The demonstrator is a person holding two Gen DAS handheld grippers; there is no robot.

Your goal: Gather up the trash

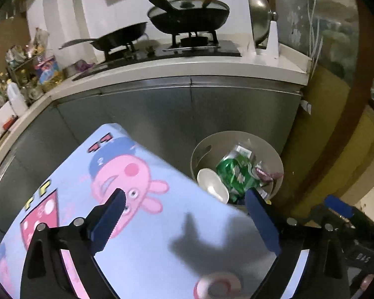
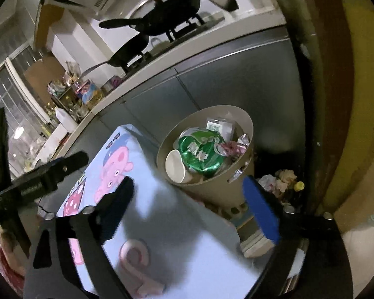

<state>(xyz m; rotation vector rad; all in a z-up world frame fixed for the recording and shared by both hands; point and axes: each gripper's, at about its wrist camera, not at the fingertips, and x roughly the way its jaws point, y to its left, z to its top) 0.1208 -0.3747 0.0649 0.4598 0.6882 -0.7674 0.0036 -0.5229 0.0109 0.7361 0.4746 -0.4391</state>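
Left wrist view: the left tool (image 1: 185, 220) stands wide apart and empty over the cartoon-printed counter (image 1: 147, 214); the beige trash bin (image 1: 274, 159), holding a green wrapper (image 1: 234, 174) and white cup (image 1: 213, 184), sits just beyond, far right.

Right wrist view: the right tool (image 2: 190, 209) gapes empty; the bin (image 2: 212, 191) is just beyond the counter's far right edge.

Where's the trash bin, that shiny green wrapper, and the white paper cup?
trash bin (image 2: 233, 114): right wrist view, back rim.
green wrapper (image 2: 199, 152): right wrist view, its middle.
white paper cup (image 2: 175, 167): right wrist view, inside wall.
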